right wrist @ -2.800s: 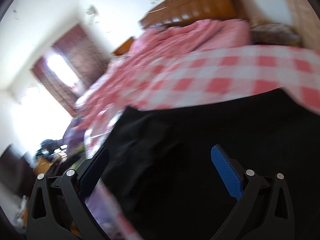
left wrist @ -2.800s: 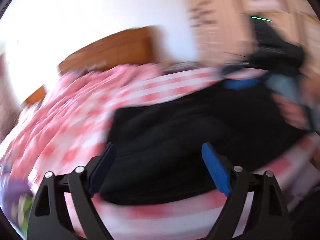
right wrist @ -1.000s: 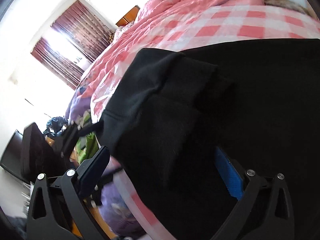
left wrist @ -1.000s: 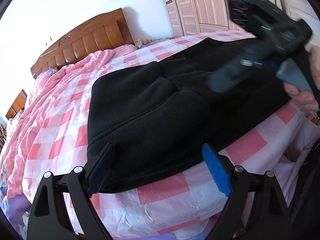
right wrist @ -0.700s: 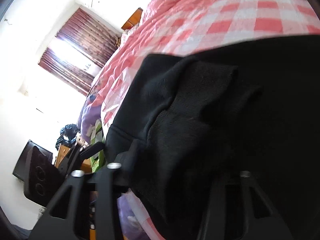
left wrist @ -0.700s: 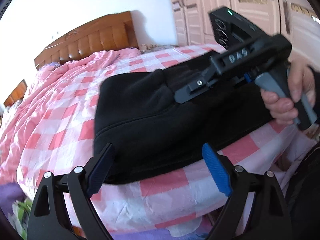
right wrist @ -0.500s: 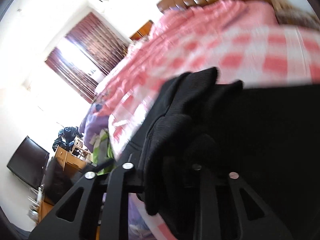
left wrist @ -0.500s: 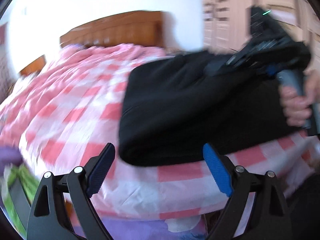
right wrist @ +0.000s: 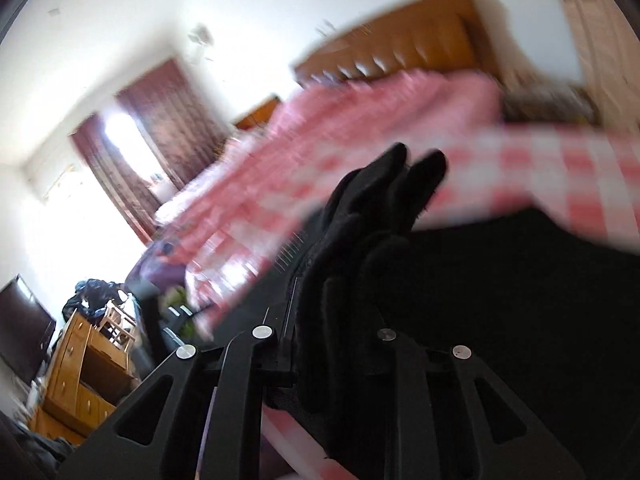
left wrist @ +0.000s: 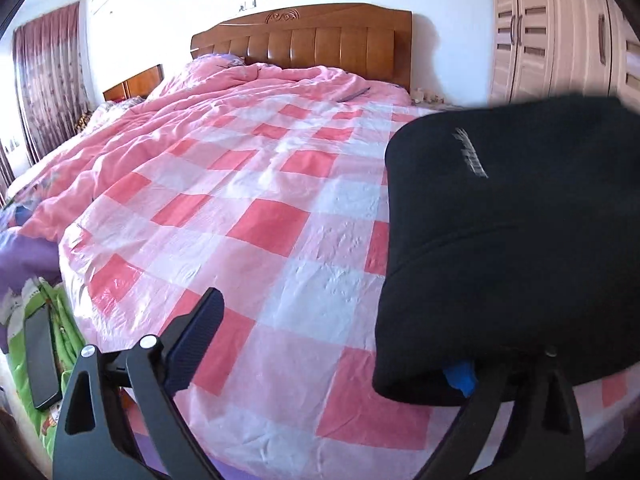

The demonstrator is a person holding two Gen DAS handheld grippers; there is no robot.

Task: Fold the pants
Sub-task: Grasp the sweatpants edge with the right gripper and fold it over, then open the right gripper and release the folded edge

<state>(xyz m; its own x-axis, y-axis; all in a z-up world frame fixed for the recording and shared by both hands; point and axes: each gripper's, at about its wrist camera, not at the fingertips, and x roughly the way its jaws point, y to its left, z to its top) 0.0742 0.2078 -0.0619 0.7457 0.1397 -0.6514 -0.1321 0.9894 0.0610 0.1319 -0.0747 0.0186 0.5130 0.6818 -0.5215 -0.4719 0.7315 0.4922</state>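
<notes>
Your right gripper is clenched on a bunched fold of the black pants, the cloth squeezed up between its two fingers and poking out above them; that view is smeared with motion blur, so fine detail is lost. Your left gripper is spread wide, nothing between its fingers: the left finger stands over the checkered cover, while the right finger's blue pad just peeks out from under the edge of the pants, whether touching the cloth I cannot tell. Bed: large, covered by a pink-and-white checkered sheet with a shiny, crinkled surface, taking up most of the left wrist view. Pants sit at the right side of that view, a thick dark mass with a rounded folded edge facing the middle of the bed, a small pale logo on top, the lower edge overhanging the near side of the bed. Pink quilt is heaped toward the wooden headboard. Pale wardrobe doors stand at right, dark red curtains at left. A dark flat phone-like slab lies on green fabric low at left, beside the bed.
</notes>
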